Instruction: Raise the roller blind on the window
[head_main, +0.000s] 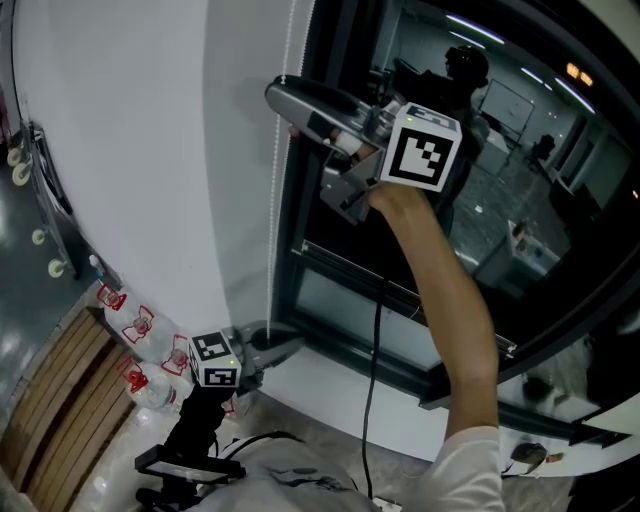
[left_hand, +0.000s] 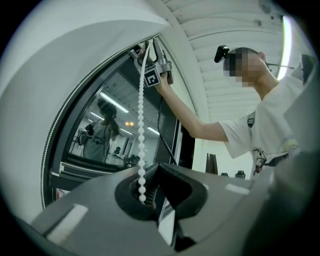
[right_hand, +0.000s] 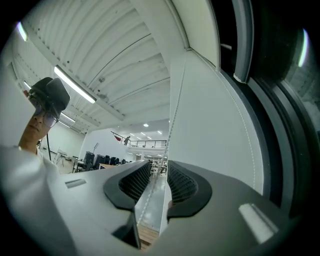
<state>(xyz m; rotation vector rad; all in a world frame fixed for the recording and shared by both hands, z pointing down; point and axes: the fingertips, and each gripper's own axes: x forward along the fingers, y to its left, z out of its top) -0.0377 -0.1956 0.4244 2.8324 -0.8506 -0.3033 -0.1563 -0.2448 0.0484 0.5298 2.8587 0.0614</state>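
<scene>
Two grey two-jaw grippers are on the thin white bead chain (head_main: 272, 200), which hangs straight down along the left edge of the dark-framed glass window (head_main: 330, 290), close to a broad white surface (head_main: 150, 150). The left gripper (head_main: 283, 343) is low, near the window sill, and in its own view its jaws are pressed together on the lower end of the chain (left_hand: 141, 125). The right gripper (head_main: 288, 103) is raised high on an outstretched arm. In its own view the jaws stand a little apart and the chain (right_hand: 172, 125) runs through the gap without being pinched.

I cannot surely pick out the blind fabric in any view. The glass that shows is bare and reflects the room. I judge that the raising is under way, not finished: the upper gripper seems placed for a fresh hold while the lower one keeps the chain tight. What is left is probably to close the upper jaws, pull down, and repeat until the blind is fully up.
</scene>
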